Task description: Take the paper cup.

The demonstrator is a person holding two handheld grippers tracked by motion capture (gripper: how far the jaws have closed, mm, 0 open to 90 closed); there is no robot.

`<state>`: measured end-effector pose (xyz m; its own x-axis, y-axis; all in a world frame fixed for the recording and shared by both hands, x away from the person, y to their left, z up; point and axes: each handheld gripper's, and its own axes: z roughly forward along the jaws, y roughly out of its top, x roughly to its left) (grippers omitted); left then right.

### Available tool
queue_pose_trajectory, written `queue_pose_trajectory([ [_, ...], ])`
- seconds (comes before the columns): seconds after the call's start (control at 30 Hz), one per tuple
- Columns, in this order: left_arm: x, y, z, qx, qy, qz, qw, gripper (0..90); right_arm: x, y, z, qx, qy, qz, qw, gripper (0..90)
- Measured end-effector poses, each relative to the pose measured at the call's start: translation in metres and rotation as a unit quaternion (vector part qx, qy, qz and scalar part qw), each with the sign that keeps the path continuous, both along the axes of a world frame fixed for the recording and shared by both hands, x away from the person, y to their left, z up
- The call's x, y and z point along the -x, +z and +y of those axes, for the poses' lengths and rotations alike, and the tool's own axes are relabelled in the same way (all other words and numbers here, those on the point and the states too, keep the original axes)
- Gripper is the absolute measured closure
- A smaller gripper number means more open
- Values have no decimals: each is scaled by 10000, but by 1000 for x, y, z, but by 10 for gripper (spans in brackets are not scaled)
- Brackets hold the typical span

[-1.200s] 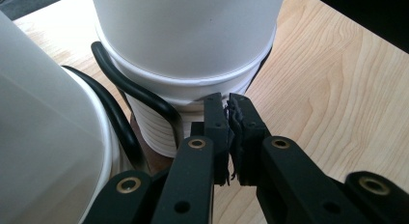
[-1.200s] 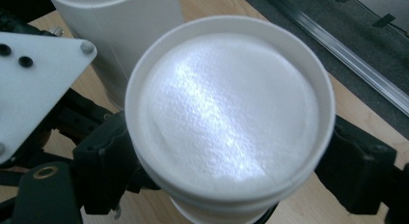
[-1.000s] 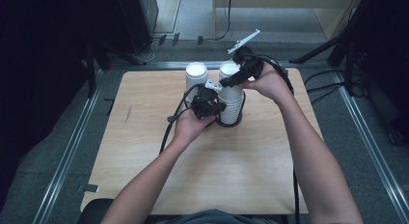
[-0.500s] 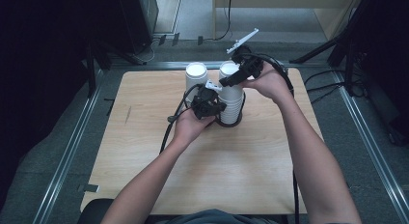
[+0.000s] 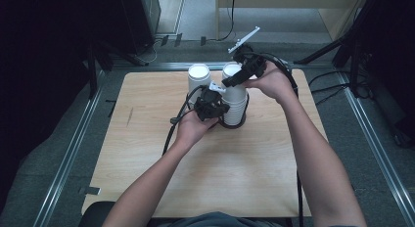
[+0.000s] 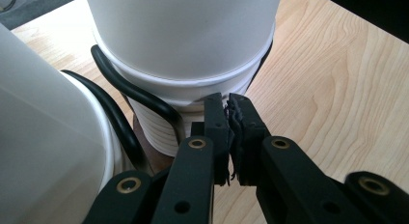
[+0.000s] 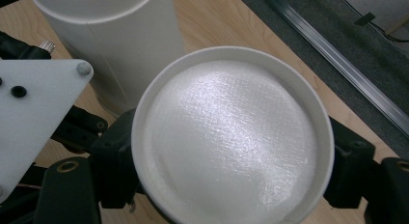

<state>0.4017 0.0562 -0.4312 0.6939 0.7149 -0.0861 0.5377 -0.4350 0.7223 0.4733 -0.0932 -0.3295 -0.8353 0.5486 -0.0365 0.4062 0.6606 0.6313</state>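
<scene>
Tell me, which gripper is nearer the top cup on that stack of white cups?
Right. The right gripper has its fingers on either side of the top cup; the left gripper sits low beside the stack's base, shut.

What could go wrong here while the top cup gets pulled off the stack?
1. The right gripper straddles the top cup; closing too hard could crush its thin wall.
2. The left gripper is shut, pressing at the stack base; if it slips, several nested cups may lift together.
3. The second stack stands close and could be toppled.
</scene>
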Motion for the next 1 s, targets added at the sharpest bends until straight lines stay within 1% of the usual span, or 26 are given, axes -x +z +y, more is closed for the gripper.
queue_pose_trajectory([
  [0.27,0,0,0,-27,-14,-8,10000,865,1,3,2,59,-30,-21,10000,241],
  [0.63,0,0,-1,-38,-8,-24,10000,861,0,7,4,160,-54,21,9999,246],
  [0.87,0,0,0,-32,3,-26,10000,854,0,10,4,179,-78,9,9998,252],
  [0.9,0,0,0,-23,9,-25,10000,849,0,12,3,117,-83,-39,9999,258],
  [0.97,0,0,0,-24,19,-24,10000,849,2,21,0,-121,-127,-111,9998,258],
  [1.0,0,0,-1,-11,25,-24,10000,845,3,29,-1,-164,-142,-98,9997,258],
])
